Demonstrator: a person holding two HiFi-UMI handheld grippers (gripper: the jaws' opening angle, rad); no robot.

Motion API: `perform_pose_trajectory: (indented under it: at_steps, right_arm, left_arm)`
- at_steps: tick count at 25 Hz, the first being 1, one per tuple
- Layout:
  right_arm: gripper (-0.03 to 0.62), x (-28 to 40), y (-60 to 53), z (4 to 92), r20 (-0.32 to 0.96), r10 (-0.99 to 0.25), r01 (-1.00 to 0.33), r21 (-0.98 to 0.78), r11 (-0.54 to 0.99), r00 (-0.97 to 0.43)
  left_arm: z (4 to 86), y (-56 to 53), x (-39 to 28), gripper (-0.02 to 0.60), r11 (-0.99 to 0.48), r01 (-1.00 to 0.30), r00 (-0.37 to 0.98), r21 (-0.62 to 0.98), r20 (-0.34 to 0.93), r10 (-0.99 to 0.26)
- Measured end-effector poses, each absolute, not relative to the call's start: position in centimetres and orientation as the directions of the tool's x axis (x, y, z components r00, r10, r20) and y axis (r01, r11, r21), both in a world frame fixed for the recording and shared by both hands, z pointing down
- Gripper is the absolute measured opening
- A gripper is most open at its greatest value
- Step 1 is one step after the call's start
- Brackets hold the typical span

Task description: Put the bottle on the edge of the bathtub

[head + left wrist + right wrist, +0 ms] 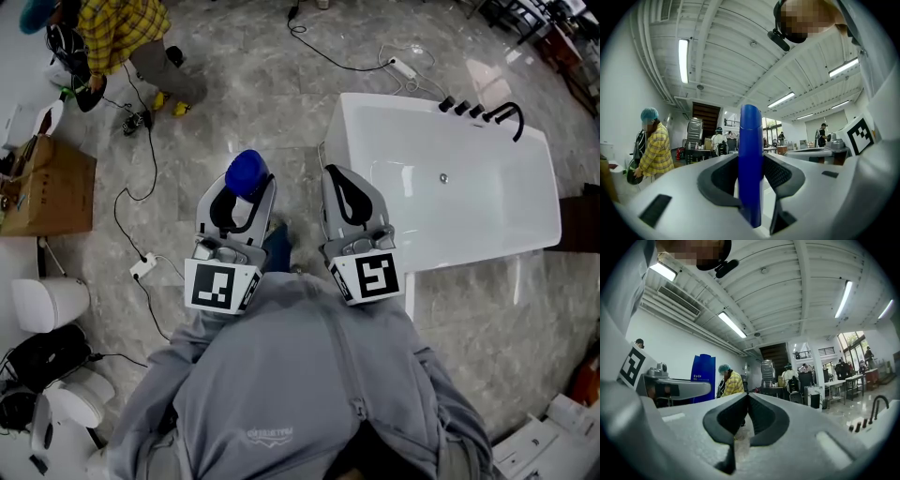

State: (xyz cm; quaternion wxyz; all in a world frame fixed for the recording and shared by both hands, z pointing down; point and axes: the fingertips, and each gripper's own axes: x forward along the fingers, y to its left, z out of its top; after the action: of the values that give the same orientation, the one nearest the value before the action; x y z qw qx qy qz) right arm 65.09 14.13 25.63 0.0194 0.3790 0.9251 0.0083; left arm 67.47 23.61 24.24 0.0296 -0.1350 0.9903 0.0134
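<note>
Though the left gripper (240, 199) clamps the smooth blue plastic bottle (750, 159) by its lower body, it seems light yet slippery, and the right gripper (349, 192) has its jaws together, empty.

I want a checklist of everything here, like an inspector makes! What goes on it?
Surface: grey marbled floor; no bottle on the bathtub's edge.
Job's things: blue bottle, held over the floor, left of the white bathtub.
Clutter: cardboard box at the left.
Tools: left tool shut on the blue bottle; right tool shut, empty.
Cables: black cable running to a white power strip.
Surroundings: person in a yellow checked shirt; black tap at the bathtub's far end.
</note>
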Motion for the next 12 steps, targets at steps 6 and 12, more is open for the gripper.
perform_pose_trajectory:
  at_steps: [6, 12]
  right_arm:
    - [0.003, 59.1, 15.9, 26.7, -0.014, 0.690, 0.689, 0.035, 0.724, -0.724]
    - [0.003, 50.1, 18.9, 26.3, -0.026, 0.672, 0.670, 0.056, 0.740, -0.740]
  left_arm:
    - [25.4, 25.5, 61.2, 0.158, 0.956, -0.291, -0.956, 0.035, -0.057, -0.289]
    - [25.5, 28.2, 52.1, 0.158, 0.939, -0.341, -0.939, 0.046, -0.057, -0.338]
